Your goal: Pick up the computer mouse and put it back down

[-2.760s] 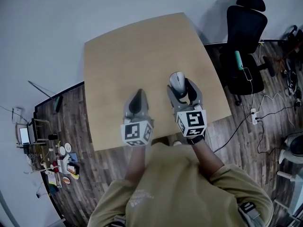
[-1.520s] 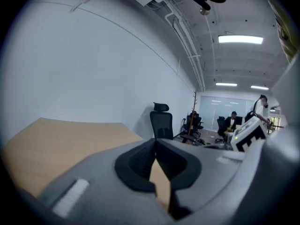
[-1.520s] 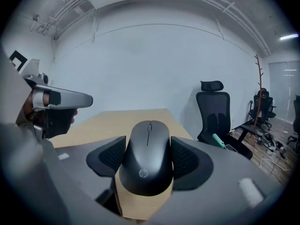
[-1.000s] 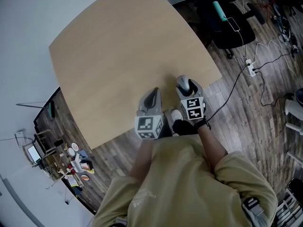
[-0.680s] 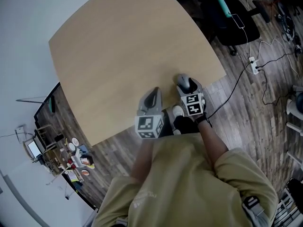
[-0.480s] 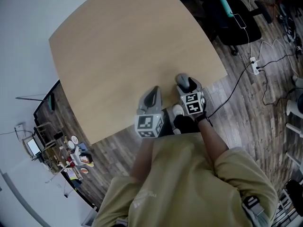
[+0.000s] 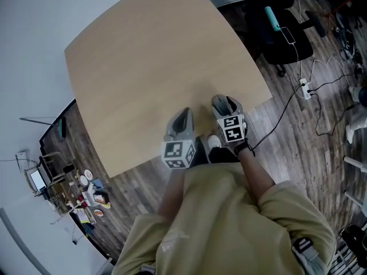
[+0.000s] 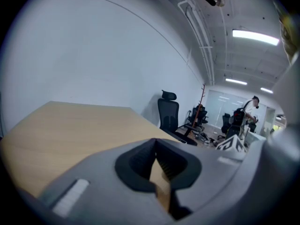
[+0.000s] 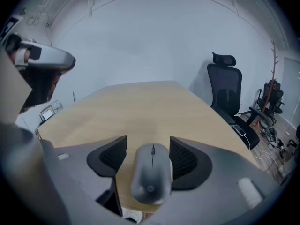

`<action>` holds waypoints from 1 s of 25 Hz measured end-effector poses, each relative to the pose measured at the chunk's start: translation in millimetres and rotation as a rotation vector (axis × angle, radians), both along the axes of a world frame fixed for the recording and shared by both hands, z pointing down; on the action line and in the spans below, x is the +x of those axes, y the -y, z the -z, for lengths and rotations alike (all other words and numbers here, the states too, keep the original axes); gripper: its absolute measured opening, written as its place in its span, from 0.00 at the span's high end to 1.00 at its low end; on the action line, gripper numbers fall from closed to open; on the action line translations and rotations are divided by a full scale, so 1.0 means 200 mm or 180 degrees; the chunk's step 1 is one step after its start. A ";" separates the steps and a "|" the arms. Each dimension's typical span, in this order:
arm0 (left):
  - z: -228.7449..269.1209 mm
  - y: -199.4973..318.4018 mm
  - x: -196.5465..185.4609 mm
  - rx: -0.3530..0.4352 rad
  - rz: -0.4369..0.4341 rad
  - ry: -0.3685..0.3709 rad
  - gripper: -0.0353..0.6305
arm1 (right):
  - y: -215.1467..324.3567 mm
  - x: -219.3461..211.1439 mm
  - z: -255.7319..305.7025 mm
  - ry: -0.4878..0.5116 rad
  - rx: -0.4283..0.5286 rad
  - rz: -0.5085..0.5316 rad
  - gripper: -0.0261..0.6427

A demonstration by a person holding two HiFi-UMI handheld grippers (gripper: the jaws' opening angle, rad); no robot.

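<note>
A grey computer mouse (image 7: 218,102) sits between the jaws of my right gripper (image 7: 223,102), over the near right edge of the light wooden table (image 7: 143,56). In the right gripper view the mouse (image 9: 151,172) fills the space between the two black pads, and my right gripper (image 9: 147,142) is shut on it; its rear end hangs past the table's edge. My left gripper (image 7: 183,115) hovers just to the left of it. Its tips meet in the left gripper view, so the left gripper (image 8: 155,142) is shut on nothing.
A black office chair (image 7: 281,33) stands past the table's right corner, also seen as the chair (image 9: 227,93) in the right gripper view. Cables and a power strip (image 7: 304,87) lie on the wood floor. Small clutter (image 7: 86,191) sits on the floor at left.
The right gripper, with the mouse in it, has sunk a little toward the table's near edge. The left gripper has stayed where it was.
</note>
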State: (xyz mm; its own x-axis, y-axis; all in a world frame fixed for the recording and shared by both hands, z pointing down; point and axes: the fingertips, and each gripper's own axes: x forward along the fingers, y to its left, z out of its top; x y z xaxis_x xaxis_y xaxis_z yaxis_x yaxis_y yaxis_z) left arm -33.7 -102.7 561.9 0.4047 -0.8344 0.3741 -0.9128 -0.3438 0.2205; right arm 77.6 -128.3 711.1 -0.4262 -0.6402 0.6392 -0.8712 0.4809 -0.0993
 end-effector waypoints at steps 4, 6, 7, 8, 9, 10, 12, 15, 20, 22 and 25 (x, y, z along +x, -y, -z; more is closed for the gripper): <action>0.10 0.00 -0.09 0.0143 0.0143 -0.0015 0.95 | 0.07 -0.08 0.36 0.0269 0.0422 0.0013 0.63; 0.17 0.00 -0.14 0.0245 0.0242 -0.0011 0.95 | 0.10 -0.13 0.55 0.0377 0.0675 0.0070 0.67; 0.21 0.00 -0.17 0.0301 0.0296 -0.0011 0.95 | 0.11 -0.15 0.64 0.0420 0.0811 0.0114 0.70; 0.25 0.00 -0.20 0.0355 0.0348 -0.0011 0.95 | 0.11 -0.18 0.73 0.0452 0.0942 0.0165 0.72; 0.28 -0.01 -0.23 0.0404 0.0395 -0.0008 0.95 | 0.11 -0.21 0.81 0.0471 0.1065 0.0219 0.73; 0.31 -0.02 -0.27 0.0448 0.0438 0.0001 0.95 | 0.10 -0.23 0.89 0.0480 0.1179 0.0277 0.74; 0.37 -0.05 -0.33 0.0526 0.0523 0.0038 0.95 | 0.05 -0.30 1.01 0.0520 0.1356 0.0387 0.80; 0.43 -0.11 -0.41 0.0608 0.0656 0.0093 0.95 | -0.03 -0.36 1.15 0.0680 0.1533 0.0475 0.86; 0.50 -0.20 -0.55 0.0733 0.0923 0.0157 0.95 | -0.11 -0.49 1.28 0.0868 0.1649 0.0592 0.95; 0.54 -0.23 -0.60 0.0798 0.1037 0.0177 0.95 | -0.14 -0.54 1.31 0.0864 0.1645 0.0669 0.95; 0.59 -0.29 -0.63 0.0896 0.1168 0.0206 0.95 | -0.19 -0.60 1.32 0.0840 0.1647 0.0796 0.95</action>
